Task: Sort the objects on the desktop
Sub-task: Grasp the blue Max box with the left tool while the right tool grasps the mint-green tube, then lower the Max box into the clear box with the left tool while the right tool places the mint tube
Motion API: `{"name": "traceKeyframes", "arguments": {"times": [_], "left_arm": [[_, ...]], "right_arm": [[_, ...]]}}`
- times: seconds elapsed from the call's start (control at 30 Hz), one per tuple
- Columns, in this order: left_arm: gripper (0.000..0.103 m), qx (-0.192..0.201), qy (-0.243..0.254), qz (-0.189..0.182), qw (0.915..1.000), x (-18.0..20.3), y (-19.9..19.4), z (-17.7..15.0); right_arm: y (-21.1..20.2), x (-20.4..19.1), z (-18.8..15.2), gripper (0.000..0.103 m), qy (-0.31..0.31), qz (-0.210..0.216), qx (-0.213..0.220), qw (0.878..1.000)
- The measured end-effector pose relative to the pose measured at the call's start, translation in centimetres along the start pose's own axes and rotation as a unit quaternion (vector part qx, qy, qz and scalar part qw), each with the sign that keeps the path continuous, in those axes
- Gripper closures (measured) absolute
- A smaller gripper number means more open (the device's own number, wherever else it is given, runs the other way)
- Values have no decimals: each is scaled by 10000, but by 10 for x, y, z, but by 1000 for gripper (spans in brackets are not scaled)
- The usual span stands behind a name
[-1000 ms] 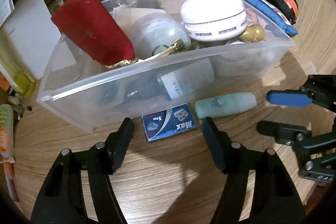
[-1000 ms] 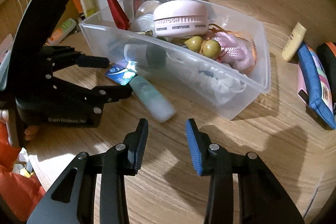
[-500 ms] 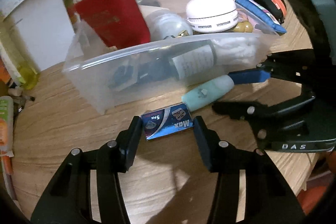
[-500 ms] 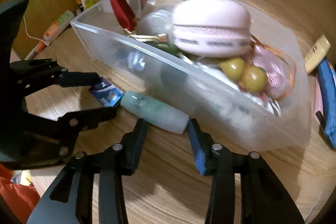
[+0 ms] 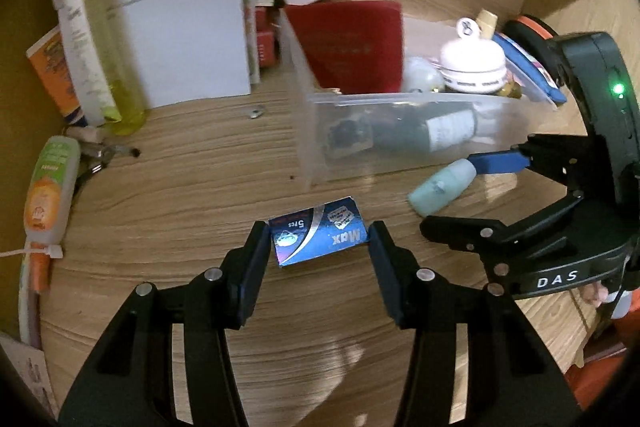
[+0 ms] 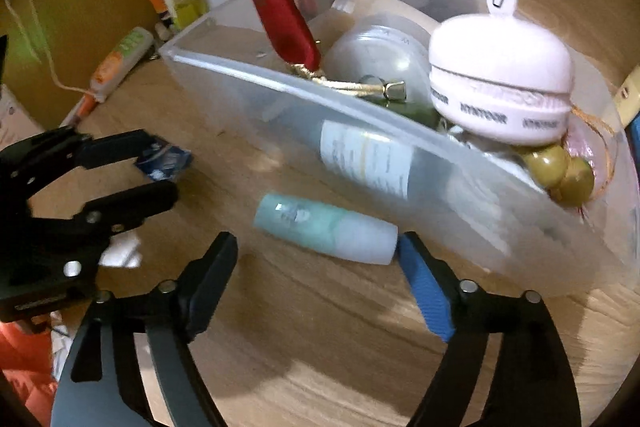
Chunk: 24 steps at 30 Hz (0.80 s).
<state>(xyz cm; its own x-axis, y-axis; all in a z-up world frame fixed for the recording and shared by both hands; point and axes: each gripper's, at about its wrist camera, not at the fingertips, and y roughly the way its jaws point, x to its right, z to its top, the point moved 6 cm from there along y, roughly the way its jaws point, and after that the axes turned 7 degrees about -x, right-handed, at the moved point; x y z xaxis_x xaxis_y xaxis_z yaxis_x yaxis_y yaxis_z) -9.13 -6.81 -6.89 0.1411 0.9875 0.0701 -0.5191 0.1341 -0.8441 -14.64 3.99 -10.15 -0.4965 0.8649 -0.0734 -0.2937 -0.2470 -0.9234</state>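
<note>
Left wrist view: you are holding the left gripper (image 5: 318, 245) low over the wooden desk (image 5: 192, 195), its jaws standing either side of the small blue packet (image 5: 318, 241) marked "Max". The left finger is touching the packet's edge; on the right a sliver of gap is showing, so the jaws are bracketing the packet rather than clamping it. The packet is lying flat on the desk, just in front of the clear plastic bin (image 5: 400, 143). Standing in the bin are a red booklet (image 5: 352, 47) at its left end and a white round case (image 5: 474, 61) further right, with a dark bottle (image 5: 432, 131) lying behind the near wall. To the right, the right gripper (image 5: 468, 193) is coming in sideways, spread wide around the pale green tube (image 5: 442, 187), which is lying on the desk beside the bin.

Right wrist view: you are keeping the right gripper (image 6: 316, 259) wide apart. The pale green tube (image 6: 326, 227) is lying crosswise between the fingers, just before the bin's near wall (image 6: 360, 131); the blue-padded finger (image 6: 424, 287) is sitting right at its white cap end, while the black finger is standing clear of the other end. At left, the left gripper (image 6: 158, 173) is framing the blue packet (image 6: 164, 161); contact cannot be judged from here, the picture being blurred.
</note>
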Motion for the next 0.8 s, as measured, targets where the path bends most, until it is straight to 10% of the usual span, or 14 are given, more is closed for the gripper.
{"name": "traceKeyframes", "arguments": {"times": [0.23, 0.8], "left_arm": [[53, 83, 34, -155, 9998, 6, 0, 5], [53, 612, 210, -224, 9976, 36, -35, 37]], "right_arm": [[0, -6, -5, 32, -18, -456, 224, 9987], [-97, 37, -31, 32, 285, 168, 1399, 9896]]}}
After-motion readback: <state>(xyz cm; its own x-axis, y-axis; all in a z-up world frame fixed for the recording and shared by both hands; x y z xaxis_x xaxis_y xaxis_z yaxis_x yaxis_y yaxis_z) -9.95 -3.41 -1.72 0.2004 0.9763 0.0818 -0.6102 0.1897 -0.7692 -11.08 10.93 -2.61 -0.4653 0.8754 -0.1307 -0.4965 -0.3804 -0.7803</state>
